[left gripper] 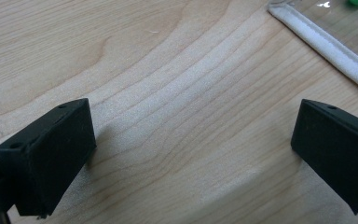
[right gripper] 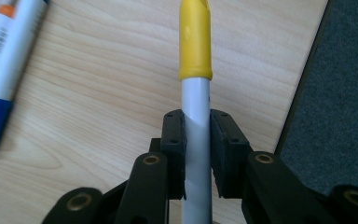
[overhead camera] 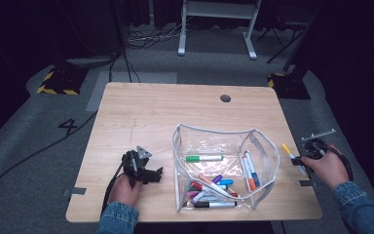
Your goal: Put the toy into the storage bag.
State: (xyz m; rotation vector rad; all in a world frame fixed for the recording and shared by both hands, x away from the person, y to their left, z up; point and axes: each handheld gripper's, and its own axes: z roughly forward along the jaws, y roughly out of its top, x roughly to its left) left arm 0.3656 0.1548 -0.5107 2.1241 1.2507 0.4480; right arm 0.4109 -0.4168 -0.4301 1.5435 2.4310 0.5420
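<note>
A clear pouch with white trim (overhead camera: 177,165) stands open on the wooden table, holding several markers, among them a green one (overhead camera: 203,158). My right gripper (overhead camera: 299,160) hovers by the table's right edge, to the right of the pouch. It is shut on the white barrel of a yellow-capped marker (right gripper: 195,42), whose cap sticks out past the gripper (right gripper: 196,126). My left gripper (overhead camera: 153,174) rests on the table left of the pouch, open, with only bare wood between the fingers of the gripper (left gripper: 191,154). The pouch's white trim (left gripper: 326,44) lies ahead of it.
A white marker with a blue cap and orange band (right gripper: 4,70) lies left of the held one. The table's right edge (right gripper: 303,88) drops to grey carpet close by. A round cable hole (overhead camera: 225,98) sits at the far side of the tabletop.
</note>
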